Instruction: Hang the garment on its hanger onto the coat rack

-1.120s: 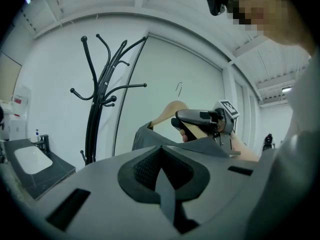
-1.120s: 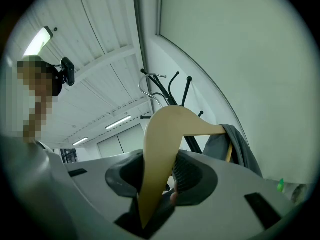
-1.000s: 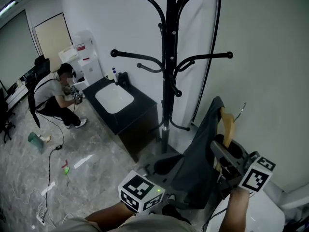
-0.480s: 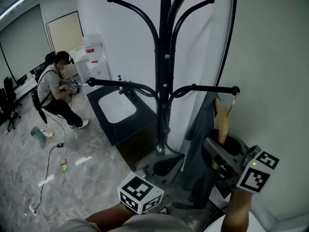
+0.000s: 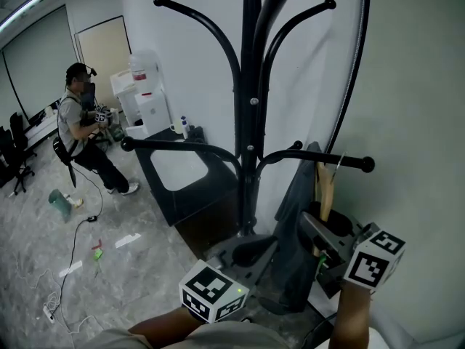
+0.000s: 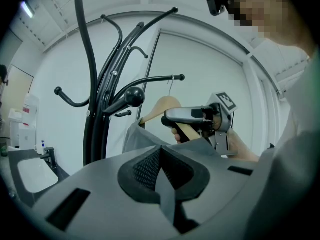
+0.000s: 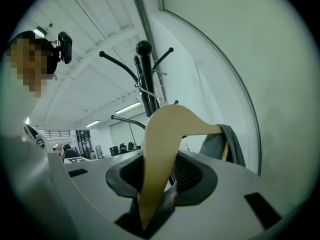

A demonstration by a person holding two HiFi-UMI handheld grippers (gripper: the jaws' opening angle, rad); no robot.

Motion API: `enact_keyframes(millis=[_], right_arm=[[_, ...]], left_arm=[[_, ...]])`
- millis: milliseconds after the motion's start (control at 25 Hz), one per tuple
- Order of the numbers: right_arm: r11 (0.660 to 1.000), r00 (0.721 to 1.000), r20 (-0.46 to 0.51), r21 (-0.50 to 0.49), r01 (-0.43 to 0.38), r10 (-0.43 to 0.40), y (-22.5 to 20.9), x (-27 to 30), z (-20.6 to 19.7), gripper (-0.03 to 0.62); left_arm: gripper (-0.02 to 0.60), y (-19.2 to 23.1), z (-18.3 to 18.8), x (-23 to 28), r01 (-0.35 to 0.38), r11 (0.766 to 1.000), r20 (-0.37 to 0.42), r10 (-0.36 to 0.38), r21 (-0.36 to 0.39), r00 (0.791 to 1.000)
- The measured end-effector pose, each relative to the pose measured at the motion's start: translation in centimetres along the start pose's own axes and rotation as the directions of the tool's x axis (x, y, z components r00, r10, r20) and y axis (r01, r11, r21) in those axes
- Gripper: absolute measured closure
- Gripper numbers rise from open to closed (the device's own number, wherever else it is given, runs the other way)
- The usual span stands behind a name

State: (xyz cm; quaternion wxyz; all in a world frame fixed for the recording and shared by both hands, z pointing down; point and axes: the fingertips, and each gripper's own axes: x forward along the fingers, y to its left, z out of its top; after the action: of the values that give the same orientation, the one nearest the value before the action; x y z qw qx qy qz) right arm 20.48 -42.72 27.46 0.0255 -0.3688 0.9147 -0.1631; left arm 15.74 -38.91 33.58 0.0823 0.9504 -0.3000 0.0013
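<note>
The black coat rack (image 5: 251, 107) stands against the wall, and one arm reaches right to a knob (image 5: 367, 164). My right gripper (image 5: 320, 233) is shut on the wooden hanger (image 5: 323, 187), which carries a dark grey garment (image 5: 294, 224). The hanger's metal hook (image 5: 340, 158) is right at that arm; whether it rests on the arm is unclear. In the right gripper view the hanger (image 7: 165, 134) rises from between the jaws of the right gripper (image 7: 160, 184), with the garment (image 7: 226, 143) behind it. My left gripper (image 5: 243, 251) sits low near the rack's foot, shut on nothing; in its own view this left gripper (image 6: 161, 171) looks at the hanger (image 6: 160, 106).
A black cabinet with a white sink (image 5: 178, 171) stands left of the rack. A person (image 5: 76, 133) stands at far left by a water dispenser (image 5: 149, 97). A curved conduit (image 5: 354, 86) runs up the wall on the right. Cables and scraps (image 5: 94, 251) lie on the floor.
My right gripper has lifted the hanger and garment up to the rack's right arm. The head view has tilted upward. The person in the background has risen from a crouch.
</note>
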Motion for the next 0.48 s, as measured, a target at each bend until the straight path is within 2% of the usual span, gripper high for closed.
enact_keyframes(millis=[480], right_arm=[[0.995,0.993,-0.059,0.04,-0.096,0.098,0.3,6.6,-3.3,0.445]], left_arm=[[0.577,3.6,-1.4,-1.4,-0.047,0.998,-0.037,0.046,-0.03,0.998]])
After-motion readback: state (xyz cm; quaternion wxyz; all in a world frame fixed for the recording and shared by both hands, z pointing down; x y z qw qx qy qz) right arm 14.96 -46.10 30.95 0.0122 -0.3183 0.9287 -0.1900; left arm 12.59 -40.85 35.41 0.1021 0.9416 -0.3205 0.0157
